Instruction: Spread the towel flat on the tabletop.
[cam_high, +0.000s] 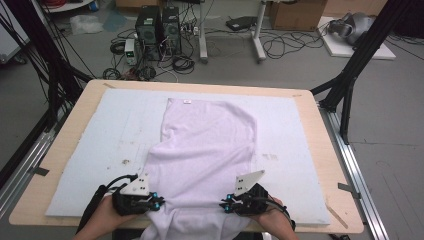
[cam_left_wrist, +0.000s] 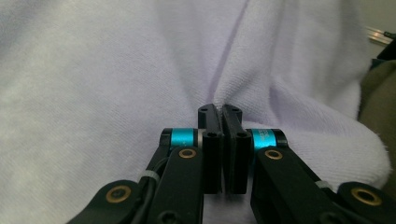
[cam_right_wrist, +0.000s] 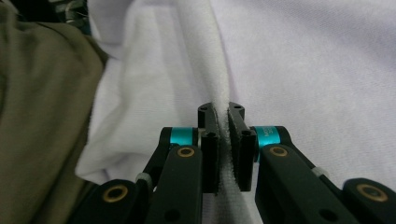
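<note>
Black jaws of the right gripper (cam_right_wrist: 223, 116) are clamped on a thick rolled edge of the pale lilac terry-cloth towel (cam_right_wrist: 303, 70); the fold runs up between the two pads and on past their tips. In the left gripper view, the left gripper (cam_left_wrist: 223, 114) has its jaws pressed together against a crease of the same towel (cam_left_wrist: 93, 93), with a pinch of cloth caught at their tips. Each gripper carries turquoise rings just behind the pads.

In the high view the left gripper (cam_high: 159, 202) sits at the towel's near left side and the right gripper (cam_high: 223, 205) at its near right side, both pointing inward toward each other, each held by a hand (cam_high: 102, 220) coming in from the bottom edge. The towel (cam_high: 207, 145) lies lengthwise down the middle of a pale blue-grey foam mat (cam_high: 100, 135), its far end near the mat's far edge and its near end hanging over the front of the light wooden table (cam_high: 330, 150). An olive-green cloth (cam_right_wrist: 42, 116) shows beside the towel's draped end in both gripper views. Beyond the table, on the grey floor, stand two black computer towers (cam_high: 157, 25) among tangled cables.
</note>
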